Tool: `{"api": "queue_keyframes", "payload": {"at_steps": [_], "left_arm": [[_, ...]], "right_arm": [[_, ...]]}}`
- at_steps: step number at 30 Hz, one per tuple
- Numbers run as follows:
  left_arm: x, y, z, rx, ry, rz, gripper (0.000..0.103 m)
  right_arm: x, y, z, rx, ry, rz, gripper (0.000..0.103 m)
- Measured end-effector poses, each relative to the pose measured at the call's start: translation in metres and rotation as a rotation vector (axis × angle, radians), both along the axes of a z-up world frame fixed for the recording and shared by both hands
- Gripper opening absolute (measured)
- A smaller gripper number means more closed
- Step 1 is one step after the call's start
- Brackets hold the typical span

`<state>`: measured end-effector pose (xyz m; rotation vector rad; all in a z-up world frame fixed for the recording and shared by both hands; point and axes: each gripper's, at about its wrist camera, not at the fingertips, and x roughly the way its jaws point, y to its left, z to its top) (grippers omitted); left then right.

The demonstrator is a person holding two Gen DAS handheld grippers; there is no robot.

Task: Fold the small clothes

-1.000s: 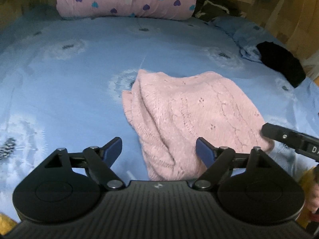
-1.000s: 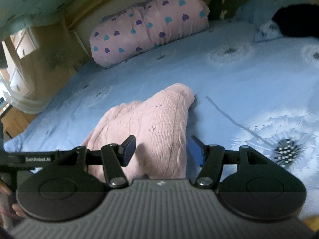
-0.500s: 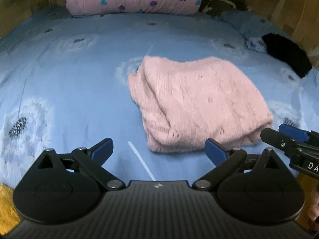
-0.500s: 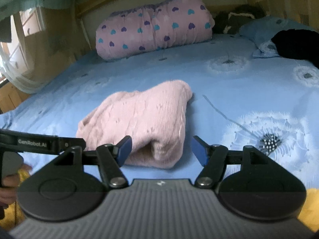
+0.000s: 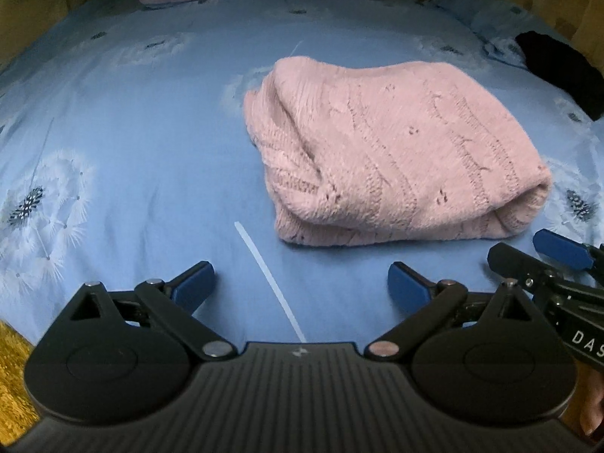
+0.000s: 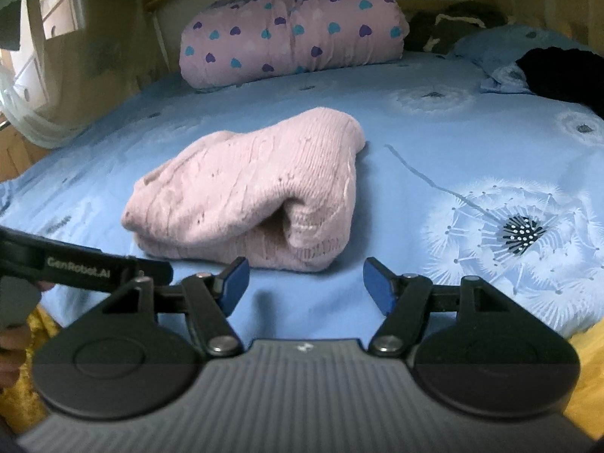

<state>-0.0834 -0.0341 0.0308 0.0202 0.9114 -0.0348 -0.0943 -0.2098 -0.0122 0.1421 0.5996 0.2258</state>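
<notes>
A pink knitted sweater (image 5: 392, 151) lies folded in a thick bundle on the blue bed sheet (image 5: 132, 143); it also shows in the right wrist view (image 6: 260, 192). My left gripper (image 5: 302, 283) is open and empty, just short of the sweater's near edge and to its left. My right gripper (image 6: 305, 283) is open and empty, close in front of the sweater's near fold. The right gripper's blue fingertip (image 5: 562, 249) shows at the right edge of the left wrist view.
A pink pillow with hearts (image 6: 294, 41) lies at the head of the bed. A black garment (image 5: 566, 68) lies at the far right on a crumpled blue pillow (image 6: 502, 71). A yellow surface (image 5: 11, 343) shows past the bed's near edge.
Both grippers have drawn back from the sweater toward the bed's near edge, and their jaws have opened wider. The sweater now lies free and folded on the sheet.
</notes>
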Motion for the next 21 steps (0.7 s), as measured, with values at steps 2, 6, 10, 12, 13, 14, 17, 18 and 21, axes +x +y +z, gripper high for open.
{"api": "queue_keyframes", "payload": {"at_steps": [2,6,10,12,13,14,17,18,21], "left_arm": [[0.0011,-0.0007,-0.0021,0.007,0.003,0.004,0.1],[0.0028,-0.0035,-0.003,0.019,-0.001,0.004,0.101],[0.0039,-0.0038,-0.0035,0.02,-0.001,0.005,0.101],[0.0039,-0.0036,-0.0036,0.02,-0.001,0.005,0.101],[0.004,-0.0035,-0.0037,0.02,-0.001,0.005,0.101],[0.0039,-0.0035,-0.0035,0.02,-0.001,0.005,0.101],[0.0039,-0.0034,-0.0036,0.02,-0.001,0.005,0.102],[0.004,-0.0033,-0.0037,0.021,-0.001,0.005,0.102],[0.004,-0.0031,-0.0037,0.021,0.0,0.005,0.102]], "right_arm": [[0.001,-0.0006,-0.0019,0.011,0.006,-0.002,0.069],[0.0021,-0.0032,-0.0034,0.032,0.009,-0.008,0.069],[0.0026,-0.0042,-0.0044,0.04,0.014,-0.011,0.069],[0.0023,-0.0039,-0.0045,0.04,0.015,-0.011,0.069],[0.0025,-0.0041,-0.0045,0.041,0.015,-0.012,0.069],[0.0025,-0.0041,-0.0044,0.041,0.015,-0.012,0.069],[0.0028,-0.0043,-0.0048,0.044,0.016,-0.012,0.069],[0.0028,-0.0043,-0.0049,0.045,0.016,-0.013,0.069],[0.0026,-0.0045,-0.0052,0.046,0.016,-0.013,0.069]]}}
